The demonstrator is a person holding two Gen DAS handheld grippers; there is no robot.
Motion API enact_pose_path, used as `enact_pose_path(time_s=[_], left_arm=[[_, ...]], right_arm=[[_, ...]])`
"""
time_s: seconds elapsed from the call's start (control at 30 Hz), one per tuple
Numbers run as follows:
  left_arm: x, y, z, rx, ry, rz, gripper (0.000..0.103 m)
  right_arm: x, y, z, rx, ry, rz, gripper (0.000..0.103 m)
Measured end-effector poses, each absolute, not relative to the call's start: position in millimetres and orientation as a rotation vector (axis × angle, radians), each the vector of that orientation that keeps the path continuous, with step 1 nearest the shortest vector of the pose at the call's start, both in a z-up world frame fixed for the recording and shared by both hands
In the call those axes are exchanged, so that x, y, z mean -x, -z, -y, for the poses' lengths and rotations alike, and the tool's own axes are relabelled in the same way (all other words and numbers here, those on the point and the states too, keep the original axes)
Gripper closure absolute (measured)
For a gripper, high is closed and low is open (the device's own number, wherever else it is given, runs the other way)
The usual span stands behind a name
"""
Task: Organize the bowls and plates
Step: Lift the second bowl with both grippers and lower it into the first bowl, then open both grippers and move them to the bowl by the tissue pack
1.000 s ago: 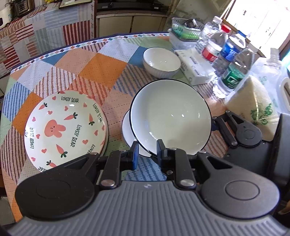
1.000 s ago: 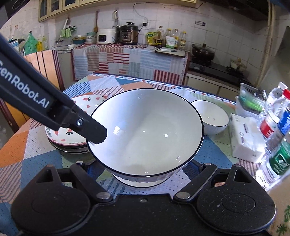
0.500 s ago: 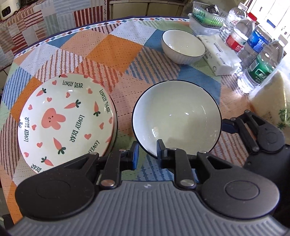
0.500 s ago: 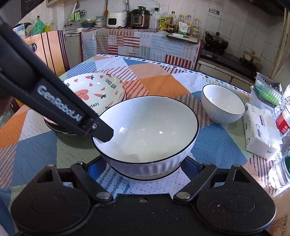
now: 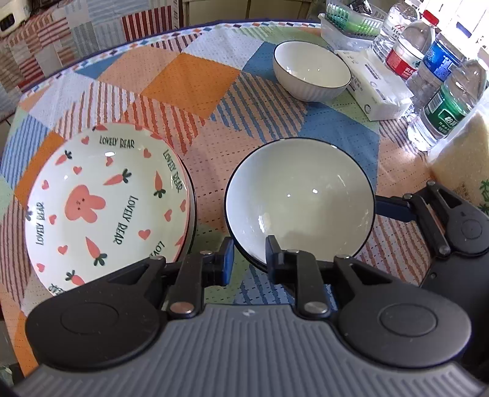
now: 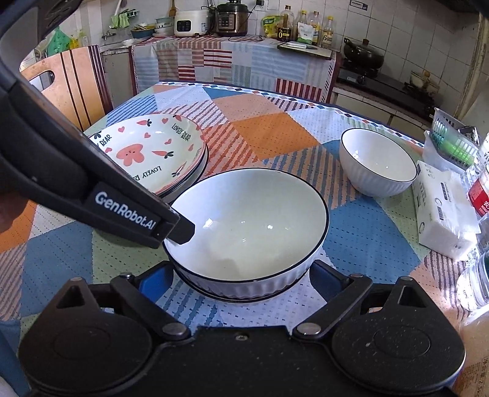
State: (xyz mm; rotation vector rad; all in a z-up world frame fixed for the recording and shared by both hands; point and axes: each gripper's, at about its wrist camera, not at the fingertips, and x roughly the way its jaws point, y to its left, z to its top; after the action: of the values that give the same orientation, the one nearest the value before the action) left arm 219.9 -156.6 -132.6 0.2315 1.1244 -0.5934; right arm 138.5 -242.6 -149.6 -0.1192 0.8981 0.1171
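my left gripper [image 5: 249,255] pinched the big bowl [image 5: 301,201] as it came down onto another bowl beside the bunny plate [image 5: 105,204], while my right gripper [image 6: 241,276] stayed wide.

Three white bowls with dark rims: one on its own far across the counter [image 5: 195,82], bowl [image 5: 311,70], and two nested near the front, top bowl [image 5: 299,198], lower bowl [image 6: 244,297]. The bunny plates [image 5: 104,201] form one stack, perhaps three by the rims. Four water bottles [image 5: 446,103], one tissue pack [image 5: 376,88], one basket [image 5: 351,27].
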Motion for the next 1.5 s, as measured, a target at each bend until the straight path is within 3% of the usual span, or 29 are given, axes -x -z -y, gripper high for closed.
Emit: enact_pose_path(time_s=[0.07, 0.1, 0.6, 1.03, 1.33, 1.5], left_arm=[[-213.4, 128.3, 157.7, -0.26, 0.585, -1.089, 0.054], [-210.9, 127.0, 157.9, -0.267, 0.583, -1.083, 0.053], [-188.9, 66.9, 152.2, -0.26, 0.634, -1.002, 0.051], [-210.3, 23.6, 164.4, -0.301, 0.617, -0.915, 0.048], [-248.0, 27.0, 195.2, -0.314, 0.628, -0.903, 0.047], [-273.0, 45.0, 209.5, -0.334, 0.671, -0.918, 0.046]], right_arm=[[-131.3, 145.8, 241.7, 0.141, -0.131, -0.87, 0.006], [-127.5, 143.8, 240.6, 0.157, -0.133, -0.854, 0.006], [-86.7, 91.8, 270.0, 0.117, -0.087, -0.753, 0.006], [-111.2, 51.8, 310.9, 0.034, -0.112, -0.715, 0.006], [-165.1, 72.1, 352.9, -0.046, -0.009, -0.733, 0.006], [-187.7, 112.9, 377.5, -0.165, 0.051, -0.707, 0.006]])
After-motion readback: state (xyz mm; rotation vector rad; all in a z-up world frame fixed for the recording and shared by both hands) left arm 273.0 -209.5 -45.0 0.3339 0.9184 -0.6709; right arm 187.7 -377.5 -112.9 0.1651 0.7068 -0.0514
